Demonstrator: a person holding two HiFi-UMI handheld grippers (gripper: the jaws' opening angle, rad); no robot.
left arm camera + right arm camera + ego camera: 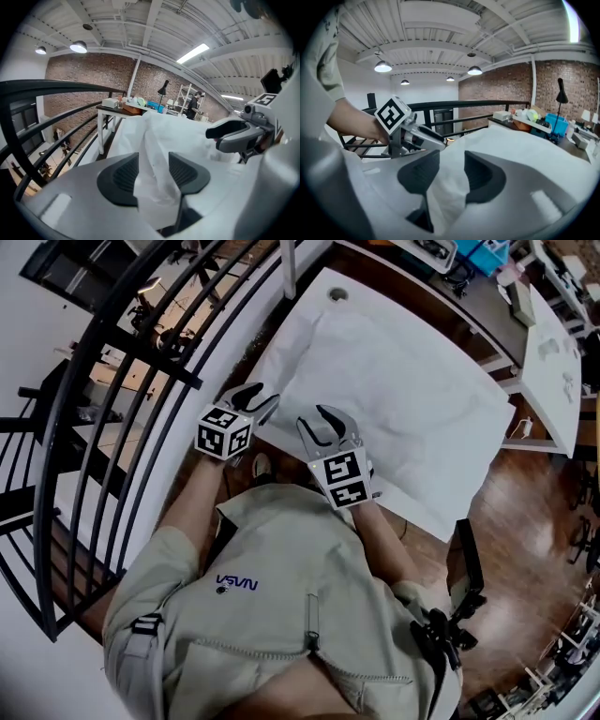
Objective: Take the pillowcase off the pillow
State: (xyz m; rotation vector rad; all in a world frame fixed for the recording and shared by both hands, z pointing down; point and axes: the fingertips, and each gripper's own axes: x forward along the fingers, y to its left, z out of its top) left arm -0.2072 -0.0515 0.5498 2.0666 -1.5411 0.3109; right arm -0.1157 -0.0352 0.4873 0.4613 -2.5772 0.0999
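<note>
A white pillow in its white pillowcase (394, 399) lies flat on a white table (330, 279). My left gripper (255, 397) is at the pillow's near left corner. In the left gripper view a raised fold of the pillowcase (152, 154) stands between the jaws of the left gripper (153, 161), which are apart and not pressing on it. My right gripper (321, 426) sits just right of it on the near edge. In the right gripper view its jaws (452, 168) stand apart over white cloth (511, 145), nothing pinched.
A black curved railing (141, 409) runs close along the table's left side. More white desks (548, 343) with clutter stand at the upper right, over a wooden floor (525, 512). A black stand (464, 568) is by my right side.
</note>
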